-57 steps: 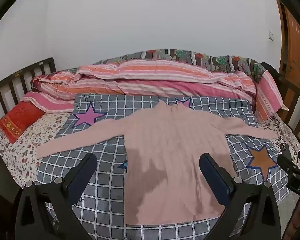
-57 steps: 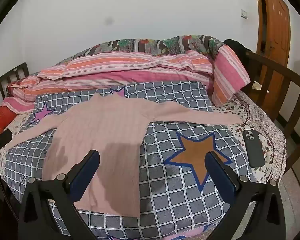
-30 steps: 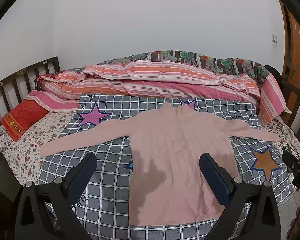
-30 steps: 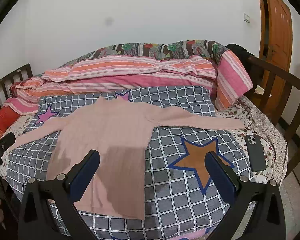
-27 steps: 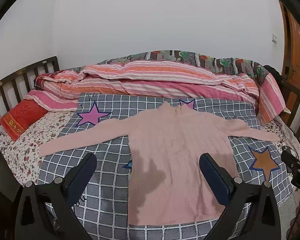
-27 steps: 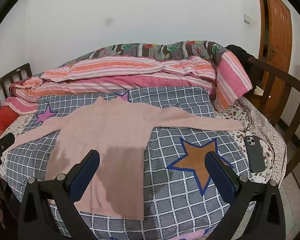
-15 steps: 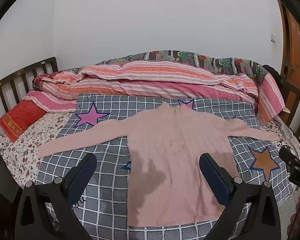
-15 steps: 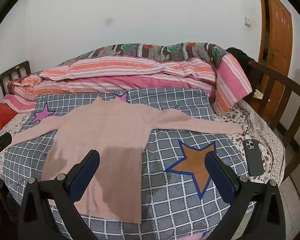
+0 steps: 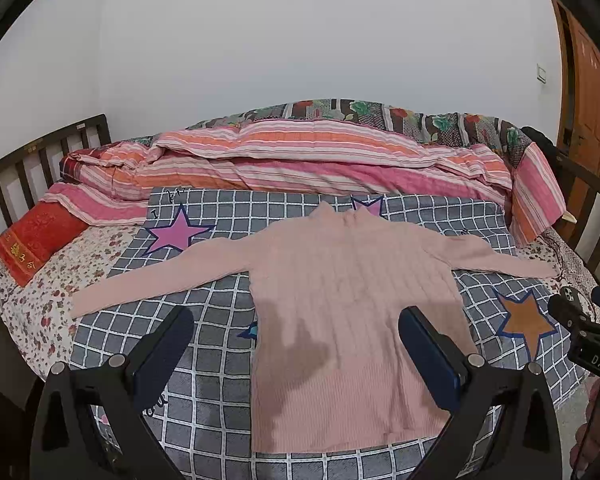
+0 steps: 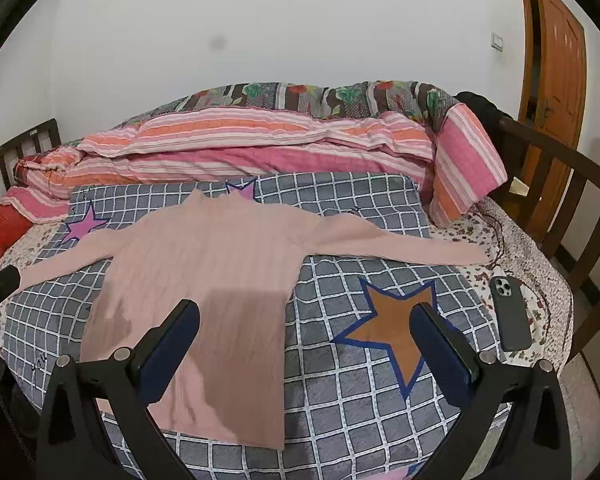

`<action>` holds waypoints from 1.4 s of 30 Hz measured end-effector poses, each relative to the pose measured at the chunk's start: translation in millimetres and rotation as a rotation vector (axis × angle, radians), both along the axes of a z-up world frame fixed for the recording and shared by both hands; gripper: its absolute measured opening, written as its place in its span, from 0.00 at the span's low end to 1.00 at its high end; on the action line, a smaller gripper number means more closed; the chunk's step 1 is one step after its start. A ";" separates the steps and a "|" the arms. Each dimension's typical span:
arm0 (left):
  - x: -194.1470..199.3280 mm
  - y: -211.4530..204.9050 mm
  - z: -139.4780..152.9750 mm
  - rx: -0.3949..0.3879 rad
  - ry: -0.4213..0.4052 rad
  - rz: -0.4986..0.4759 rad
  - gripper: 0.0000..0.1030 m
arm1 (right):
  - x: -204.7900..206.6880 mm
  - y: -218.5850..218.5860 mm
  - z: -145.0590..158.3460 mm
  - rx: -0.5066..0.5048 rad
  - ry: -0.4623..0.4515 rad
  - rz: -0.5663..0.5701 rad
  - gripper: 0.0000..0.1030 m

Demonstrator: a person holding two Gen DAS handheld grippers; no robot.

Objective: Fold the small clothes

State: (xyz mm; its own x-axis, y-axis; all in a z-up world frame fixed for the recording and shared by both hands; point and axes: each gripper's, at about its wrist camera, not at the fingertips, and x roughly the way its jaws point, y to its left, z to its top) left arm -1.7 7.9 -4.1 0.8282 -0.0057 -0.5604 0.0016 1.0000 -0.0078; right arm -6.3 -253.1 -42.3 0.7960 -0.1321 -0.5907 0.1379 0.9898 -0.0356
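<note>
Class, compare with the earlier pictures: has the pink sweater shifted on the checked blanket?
No. The pink sweater lies spread flat, collar still beside the pink star on the checked blanket.

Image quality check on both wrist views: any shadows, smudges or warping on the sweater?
Left wrist view: a dark shadow blotch sits on the lower sweater; fisheye bows the bed rails; focus is sharp. Right wrist view: a broad straight-edged shadow covers its hem, and a faint grey smudge shows on the wall, either lens dirt or a mark.
</note>
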 end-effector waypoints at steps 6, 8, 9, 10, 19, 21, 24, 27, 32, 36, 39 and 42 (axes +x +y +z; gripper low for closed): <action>1.5 0.1 -0.9 0.018 0.005 0.007 1.00 | 0.6 2.9 -0.8 -0.005 -0.004 0.004 1.00; 2.3 1.7 -2.3 0.013 0.005 0.002 1.00 | 0.8 3.2 -0.5 0.000 -0.005 0.006 1.00; 3.1 2.7 -2.8 0.008 0.007 0.002 1.00 | 1.2 3.6 -0.3 0.002 -0.006 0.008 1.00; 3.8 3.4 -3.4 0.006 0.009 0.002 1.00 | 1.3 4.3 0.0 0.001 -0.006 0.008 1.00; 7.7 4.9 -4.2 0.003 0.011 0.000 1.00 | 3.3 5.2 1.5 0.007 -0.014 0.017 1.00; 8.6 5.9 -4.5 0.003 0.010 -0.002 1.00 | 4.3 4.8 1.9 0.016 -0.017 0.020 1.00; 9.2 5.7 -4.4 0.001 0.010 -0.001 1.00 | 6.5 4.3 1.7 0.024 -0.013 0.024 1.00; 11.2 5.8 -3.1 0.003 0.010 0.000 1.00 | 8.0 5.2 1.1 0.021 -0.009 0.026 1.00; 17.5 8.1 -2.4 0.001 0.007 -0.002 1.00 | 11.3 7.2 0.4 0.019 -0.011 0.033 1.00; 22.3 11.8 0.2 -0.016 0.005 -0.002 1.00 | 14.3 9.6 1.7 0.005 -0.020 0.036 1.00; 24.4 15.3 1.0 -0.025 0.003 0.005 1.00 | 16.2 11.6 5.0 -0.005 -0.031 0.043 1.00; 24.9 19.8 0.2 -0.032 0.001 0.009 1.00 | 18.0 11.1 7.6 0.010 -0.038 0.056 1.00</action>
